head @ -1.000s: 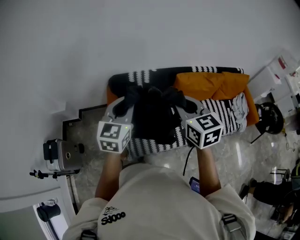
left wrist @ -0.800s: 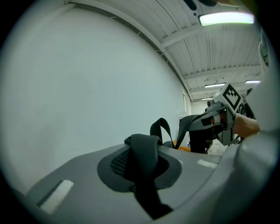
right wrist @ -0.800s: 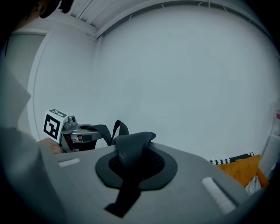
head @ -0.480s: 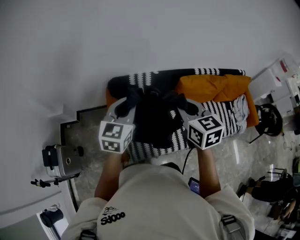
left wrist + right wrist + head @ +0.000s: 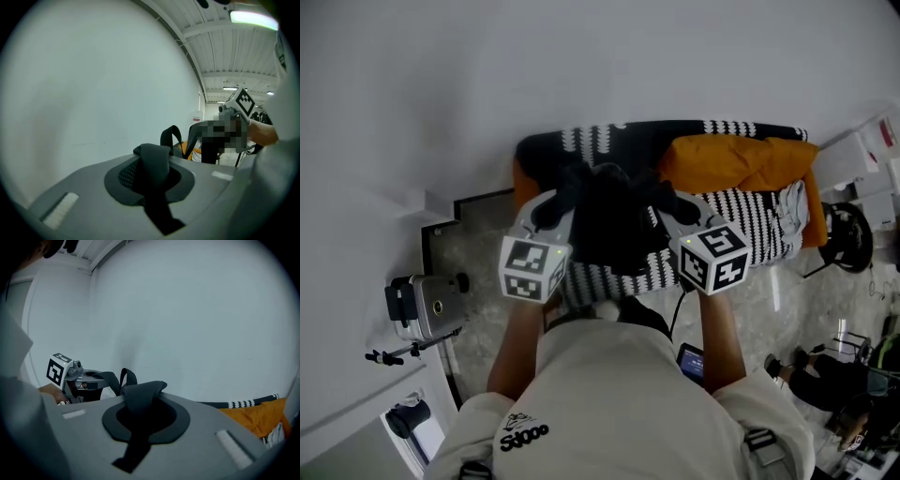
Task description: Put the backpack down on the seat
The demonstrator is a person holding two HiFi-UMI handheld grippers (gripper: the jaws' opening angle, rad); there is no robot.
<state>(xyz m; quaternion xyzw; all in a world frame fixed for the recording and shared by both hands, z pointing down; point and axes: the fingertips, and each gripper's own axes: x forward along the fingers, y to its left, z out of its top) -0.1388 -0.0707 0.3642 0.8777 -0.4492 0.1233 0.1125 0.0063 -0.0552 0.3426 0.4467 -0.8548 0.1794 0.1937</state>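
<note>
So the left gripper (image 5: pixel 547 212) is clamped shut on one backpack (image 5: pixel 607 225) strap, right gripper (image 5: pixel 672 208) on the other, bag hanging at the left end of the seat (image 5: pixel 742 223). Release too early or unevenly and it could tip off the front edge.

Backpack (image 5: pixel 609 225) looks like matt black cloth, its strap (image 5: pixel 152 166) woven with a mesh backing. Seat (image 5: pixel 750 225) cover's a knit-looking cloth, floor (image 5: pixel 473 281) is glossy polished stone.
</note>
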